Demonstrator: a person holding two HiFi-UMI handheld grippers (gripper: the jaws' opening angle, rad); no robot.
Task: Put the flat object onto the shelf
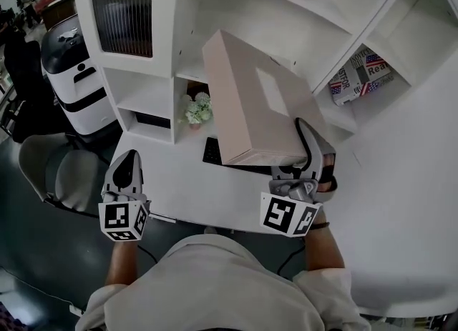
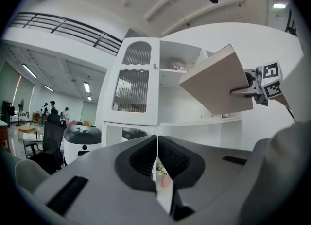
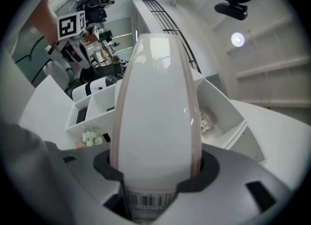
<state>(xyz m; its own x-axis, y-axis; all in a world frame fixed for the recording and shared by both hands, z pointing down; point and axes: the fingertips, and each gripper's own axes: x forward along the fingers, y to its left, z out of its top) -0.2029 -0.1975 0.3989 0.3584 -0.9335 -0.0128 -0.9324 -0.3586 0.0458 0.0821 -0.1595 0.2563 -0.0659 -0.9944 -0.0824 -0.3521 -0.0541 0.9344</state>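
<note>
Before the shelf (image 1: pixel 300 1), the right gripper (image 1: pixel 310 148) pinches the box (image 1: pixel 250 101) tight; the left gripper (image 1: pixel 127 164) is closed, empty. Keep the box level, slide in slowly.

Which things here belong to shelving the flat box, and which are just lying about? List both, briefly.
In the job:
- flat box, clamped in the right gripper
- white shelf unit

Lying about:
- small flower pot
- flag-print packet in a side cubby
- white-and-black machine
- grey chair
- left gripper, shut and empty
</note>
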